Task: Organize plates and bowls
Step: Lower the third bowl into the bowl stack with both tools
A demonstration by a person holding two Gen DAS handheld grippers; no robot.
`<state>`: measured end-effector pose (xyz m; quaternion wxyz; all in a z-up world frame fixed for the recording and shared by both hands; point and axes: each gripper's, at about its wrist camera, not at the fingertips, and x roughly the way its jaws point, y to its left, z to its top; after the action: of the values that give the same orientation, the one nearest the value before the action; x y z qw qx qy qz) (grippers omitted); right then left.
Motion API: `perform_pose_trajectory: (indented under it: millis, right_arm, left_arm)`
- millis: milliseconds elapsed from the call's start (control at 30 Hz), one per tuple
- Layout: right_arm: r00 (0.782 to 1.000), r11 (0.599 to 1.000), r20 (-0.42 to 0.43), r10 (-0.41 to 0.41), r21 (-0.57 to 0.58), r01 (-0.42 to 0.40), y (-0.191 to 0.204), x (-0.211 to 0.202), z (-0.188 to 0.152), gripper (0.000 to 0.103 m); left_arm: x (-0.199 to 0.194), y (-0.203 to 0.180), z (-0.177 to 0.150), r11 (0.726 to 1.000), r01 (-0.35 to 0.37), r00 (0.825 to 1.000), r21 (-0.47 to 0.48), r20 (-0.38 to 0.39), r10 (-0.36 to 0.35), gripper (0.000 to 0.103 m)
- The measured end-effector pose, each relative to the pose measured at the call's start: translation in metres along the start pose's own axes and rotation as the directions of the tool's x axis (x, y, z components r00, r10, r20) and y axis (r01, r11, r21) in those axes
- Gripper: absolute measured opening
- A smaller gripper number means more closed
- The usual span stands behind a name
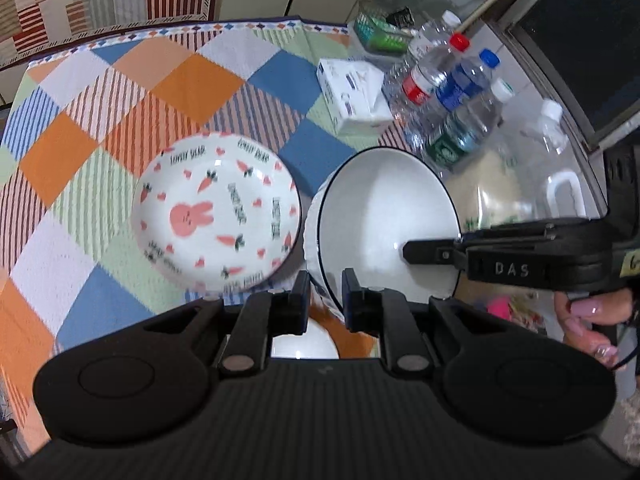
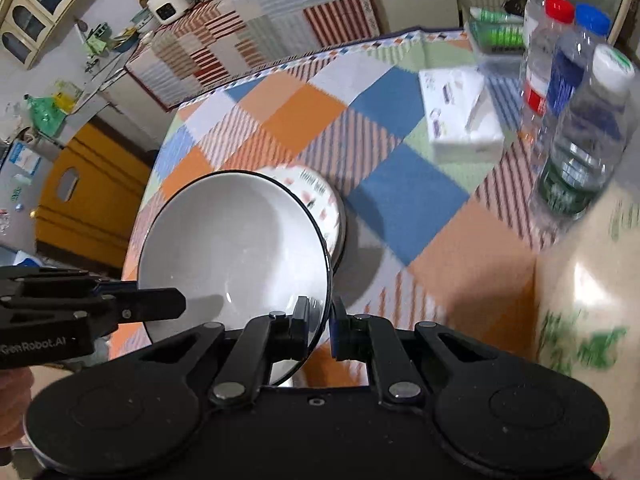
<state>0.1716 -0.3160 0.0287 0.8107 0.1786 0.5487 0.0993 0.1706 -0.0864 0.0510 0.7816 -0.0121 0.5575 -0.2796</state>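
Checkered tablecloth (image 1: 172, 80) in orange, blue, green and striped squares was seen covering the table, with kitchen cabinets and a second patchwork cover behind. White bowl with a dark rim (image 1: 384, 220) was held between both grippers, tilted, raised off the cloth. Left gripper (image 1: 326, 300) was clamped on the bowl's near rim, the wall pinched between the two pads. Right gripper (image 2: 320, 328) was clamped on the opposite rim in the same way, one pad inside and one outside the wall. In the left wrist view the right gripper was seen entering from the right side, one finger (image 1: 428, 252) lying over the bowl's inside. A hand (image 1: 588, 320) was visible under that gripper. Bunny-and-carrot plate (image 1: 216, 212) was seen lying flat on the cloth, just left of the left jaws and beyond them, apart from the bowl; in the right wrist view it was partly hidden behind the bowl. Tissue box (image 1: 352, 96) and several water bottles (image 1: 452, 84) were seen beyond the jaws, to the right, well apart from the plate. Blur was noted on the bottles.
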Motion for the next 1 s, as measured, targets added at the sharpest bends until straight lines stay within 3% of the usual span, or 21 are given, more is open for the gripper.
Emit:
perform_pose_trajectory:
  millis: [500, 667, 1000]
  right_arm:
    - [0.998, 0.994, -0.058, 0.021, -0.104, -0.027, 0.034, -0.015, -0.039, 0.013]
    - [0.996, 0.993, -0.087, 0.028, -0.115, -0.038, 0.037, -0.007, -0.054, 0.013]
    - [0.994, 0.990, -0.107, 0.031, -0.135, -0.045, 0.042, 0.019, -0.074, 0.013]
  left_arm:
    - [-0.024, 0.015, -0.062, 0.998, 0.060, 0.997, -0.037, -0.054, -0.062, 0.015]
    - [-0.015, 0.027, -0.079, 0.992, 0.089, 0.990, -0.089, -0.097, -0.098, 0.015]
    - [0.009, 0.046, -0.102, 0.990, 0.076, 0.978, -0.122, -0.183, -0.098, 0.014]
